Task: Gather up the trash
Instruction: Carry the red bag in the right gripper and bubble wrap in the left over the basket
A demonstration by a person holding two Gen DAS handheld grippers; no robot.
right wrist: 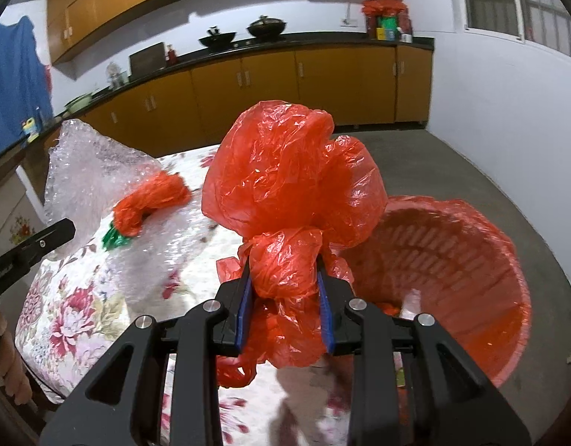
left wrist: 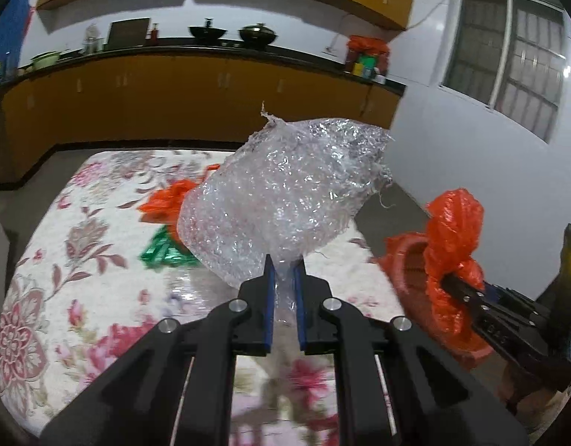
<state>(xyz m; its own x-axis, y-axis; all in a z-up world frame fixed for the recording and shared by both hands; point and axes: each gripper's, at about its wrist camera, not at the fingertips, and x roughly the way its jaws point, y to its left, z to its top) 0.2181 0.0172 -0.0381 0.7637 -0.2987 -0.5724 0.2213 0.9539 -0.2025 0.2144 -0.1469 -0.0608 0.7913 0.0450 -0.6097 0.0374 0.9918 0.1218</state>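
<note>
Yellow kitchen cabinets (right wrist: 293, 74) frame the floral-clothed table (left wrist: 62, 260) as our left gripper (left wrist: 284, 267) pinches a crumpled clear bubble-wrap sheet (left wrist: 285, 193) and our right gripper (right wrist: 284, 282) clamps a crinkled red plastic bag (right wrist: 293, 171) beside the red slatted plastic basket (right wrist: 471, 260); both look light, soft, slippery, best held by bunched folds.

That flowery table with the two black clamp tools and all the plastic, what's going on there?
Someone is clearing rubbish with a handheld gripper in each hand. The left gripper is shut on a crumpled sheet of bubble wrap, lifted above the table. The right gripper is shut on a red plastic bag, held beside the red bin at the table's edge. A smaller red bag and a green wrapper still lie on the table.
</note>
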